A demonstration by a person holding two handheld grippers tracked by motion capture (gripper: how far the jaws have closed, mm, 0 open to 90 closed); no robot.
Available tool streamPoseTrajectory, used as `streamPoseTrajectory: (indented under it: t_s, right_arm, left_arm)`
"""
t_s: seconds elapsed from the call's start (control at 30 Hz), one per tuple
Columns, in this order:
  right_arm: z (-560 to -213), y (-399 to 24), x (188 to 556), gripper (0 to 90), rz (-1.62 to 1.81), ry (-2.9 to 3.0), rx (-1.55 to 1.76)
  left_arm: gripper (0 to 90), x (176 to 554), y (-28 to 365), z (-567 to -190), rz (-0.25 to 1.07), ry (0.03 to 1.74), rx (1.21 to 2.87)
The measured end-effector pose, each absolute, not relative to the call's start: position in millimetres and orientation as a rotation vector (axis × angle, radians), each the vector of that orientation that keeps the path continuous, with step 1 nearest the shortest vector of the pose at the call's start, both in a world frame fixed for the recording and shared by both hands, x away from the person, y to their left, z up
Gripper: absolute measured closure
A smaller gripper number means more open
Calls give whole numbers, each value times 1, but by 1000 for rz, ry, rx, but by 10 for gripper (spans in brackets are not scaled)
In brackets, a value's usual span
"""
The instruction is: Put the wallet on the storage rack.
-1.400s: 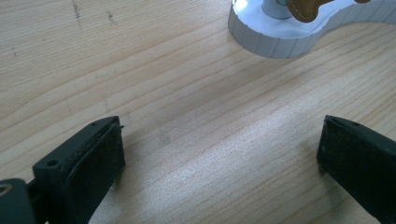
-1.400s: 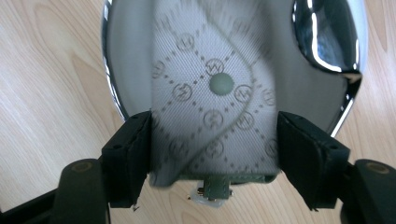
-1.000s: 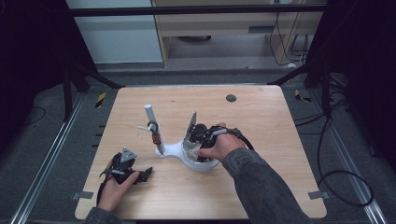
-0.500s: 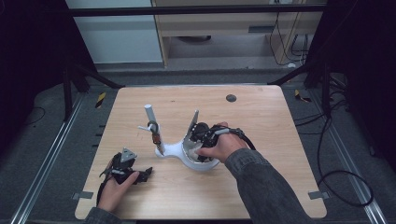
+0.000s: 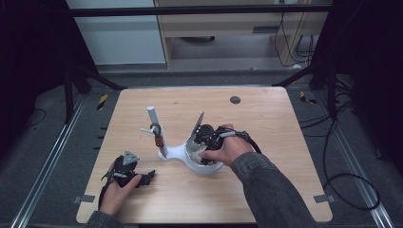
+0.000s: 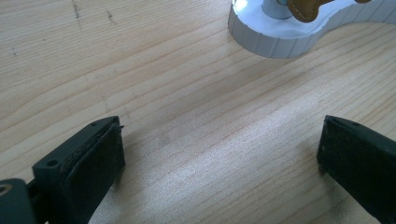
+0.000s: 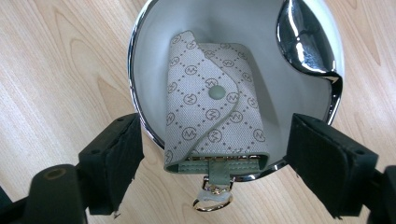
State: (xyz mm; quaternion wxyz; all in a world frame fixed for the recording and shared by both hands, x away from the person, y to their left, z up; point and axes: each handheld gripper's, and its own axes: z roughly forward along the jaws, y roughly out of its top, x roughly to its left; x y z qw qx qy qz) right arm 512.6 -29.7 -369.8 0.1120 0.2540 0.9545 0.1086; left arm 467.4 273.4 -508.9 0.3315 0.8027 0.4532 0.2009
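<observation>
A white stand [image 5: 173, 153] sits mid-table, with an upright post [image 5: 153, 115] and a chrome-rimmed bowl [image 7: 135, 93]. A grey patterned key case [image 7: 212, 107] lies in the bowl, its snap flap shut. The case's lower end hangs over the rim with a green tab and gold ring [image 7: 212, 200]. My right gripper [image 7: 215, 172] is open just above the bowl, a jaw on each side of the case, touching nothing. In the high view the right gripper [image 5: 203, 137] is over the bowl. My left gripper [image 5: 144, 177] rests open on the table at the front left, empty.
A tan leather tag [image 5: 159, 140] hangs at the post, and its base [image 6: 280, 35] lies ahead of the left gripper [image 6: 219, 154]. A chrome plate [image 7: 303, 37] rises from the bowl's far rim. A dark round spot [image 5: 235, 99] marks the far tabletop.
</observation>
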Motion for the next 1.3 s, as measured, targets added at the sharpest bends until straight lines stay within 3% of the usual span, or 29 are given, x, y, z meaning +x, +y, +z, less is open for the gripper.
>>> streamPoseTrajectory:
  t_s: [0.57,1.3]
  right_arm:
    - [-359,-48,503,70,454,2754,764]
    - [-351,-84,498,56,683,2609,812]
  left_arm:
    - [0,467,273,-509,525,1183,2099]
    - [0,467,273,-509,521,1183,2099]
